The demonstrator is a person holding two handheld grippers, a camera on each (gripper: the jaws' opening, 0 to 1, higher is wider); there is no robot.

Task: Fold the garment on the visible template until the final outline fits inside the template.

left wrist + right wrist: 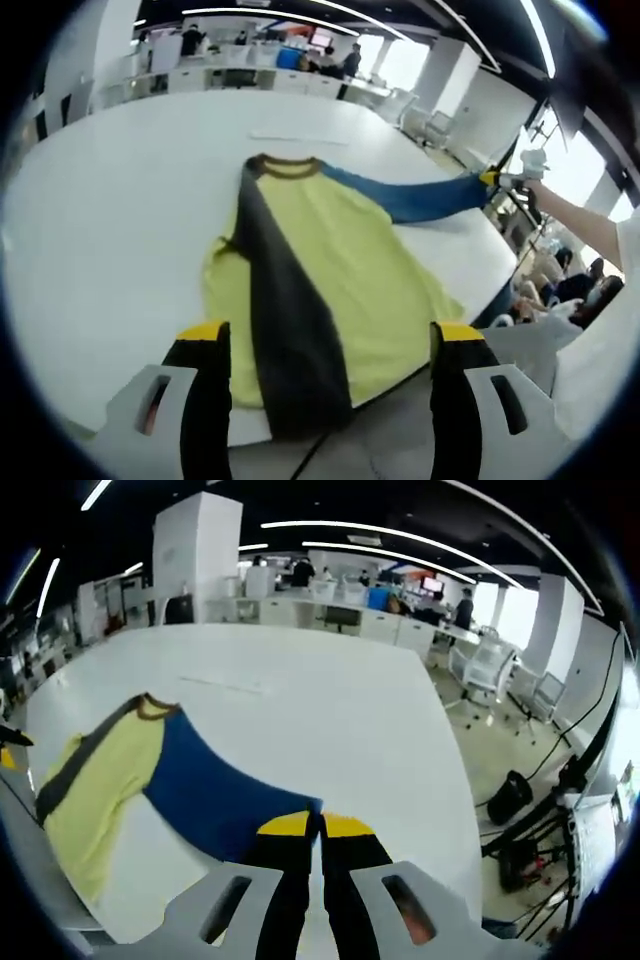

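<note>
Yellow short-sleeved shirt (340, 270) with dark centre stripe lies on white table (120, 200); right gripper (320, 825) pinches its blue sleeve (215, 790) beyond table edge; left gripper (330, 345) gapes at hem.

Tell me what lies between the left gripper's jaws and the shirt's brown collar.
In the left gripper view, the shirt's own yellow body and dark panel run from the left gripper up to the brown collar.
</note>
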